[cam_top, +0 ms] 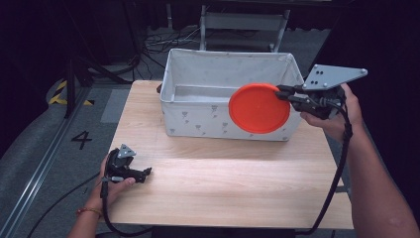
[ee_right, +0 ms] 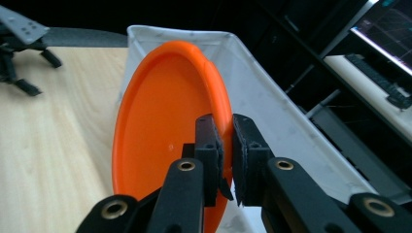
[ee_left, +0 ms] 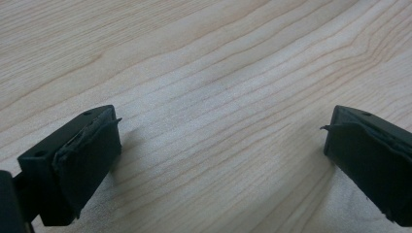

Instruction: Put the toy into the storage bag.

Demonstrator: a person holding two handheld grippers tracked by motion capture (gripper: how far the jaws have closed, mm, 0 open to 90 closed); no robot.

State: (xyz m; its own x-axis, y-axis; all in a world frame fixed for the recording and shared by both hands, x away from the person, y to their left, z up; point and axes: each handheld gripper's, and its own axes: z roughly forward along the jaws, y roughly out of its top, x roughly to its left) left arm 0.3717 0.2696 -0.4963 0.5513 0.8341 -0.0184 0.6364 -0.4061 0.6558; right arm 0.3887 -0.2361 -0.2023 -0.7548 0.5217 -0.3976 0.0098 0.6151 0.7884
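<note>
An orange plate [cam_top: 259, 108] hangs on edge above the front right wall of a white fabric bin [cam_top: 198, 121]. My right gripper [cam_top: 283, 93] is shut on the plate's right rim. In the right gripper view the two jaws pinch the rim of the orange plate [ee_right: 160, 131] beside the wall of the bin [ee_right: 272, 116]. My left gripper [cam_top: 147, 173] rests low on the wooden table [cam_top: 223, 183] at the front left, held in a hand. Its jaws stand wide apart over bare wood, so the left gripper [ee_left: 221, 141] is open with nothing between them.
The bin stands at the back of the table, its inside mostly bare. A dark object [cam_top: 159, 89] peeks out at the bin's back left corner. Cables and a metal frame [cam_top: 242, 25] lie on the floor beyond. A black cable [cam_top: 337, 168] trails from the right gripper.
</note>
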